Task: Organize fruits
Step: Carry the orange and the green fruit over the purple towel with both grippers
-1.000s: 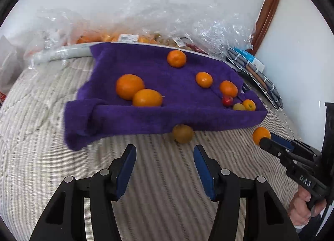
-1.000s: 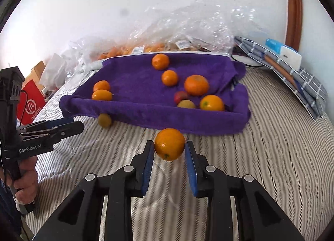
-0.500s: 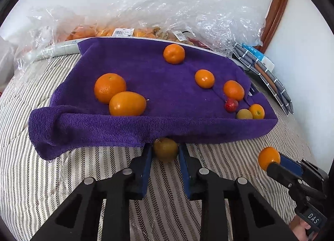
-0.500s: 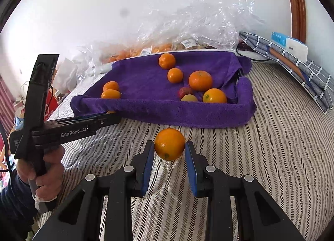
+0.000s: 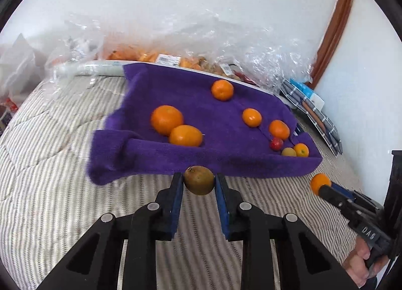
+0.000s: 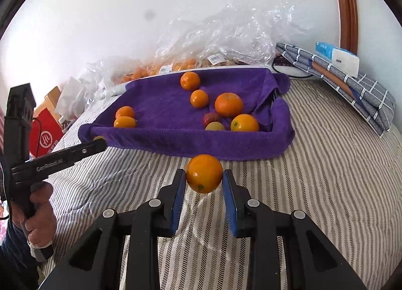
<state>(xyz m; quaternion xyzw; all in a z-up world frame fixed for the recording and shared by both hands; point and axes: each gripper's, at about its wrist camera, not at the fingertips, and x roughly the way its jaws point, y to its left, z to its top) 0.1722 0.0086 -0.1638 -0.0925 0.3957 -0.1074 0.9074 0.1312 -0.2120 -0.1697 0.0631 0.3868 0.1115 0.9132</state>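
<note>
My left gripper [image 5: 198, 181] is shut on a brown-green kiwi [image 5: 199, 180] and holds it just in front of the purple towel tray [image 5: 155, 156]. My right gripper [image 6: 204, 176] is shut on an orange [image 6: 204, 173], held above the striped bed in front of the tray's near wall [image 6: 191, 142]. Several oranges [image 5: 166, 119], a small red fruit [image 5: 276, 143] and a yellowish fruit [image 5: 288, 152] lie on the towel. The right gripper with its orange [image 5: 319, 183] shows at the right of the left wrist view. The left gripper's finger [image 6: 83, 150] shows at the left of the right wrist view.
Clear plastic bags of fruit [image 5: 176, 58] lie behind the tray against the white wall. A folded checked cloth with a white-blue box [image 6: 336, 54] sits at the back right. A red box [image 6: 45, 136] stands off the bed's left side. The bedspread [image 6: 326, 164] is striped.
My left gripper moved up to the kiwi, closed on it, and now holds it lifted slightly back from the towel. My right gripper kept its orange and shifted a little.
</note>
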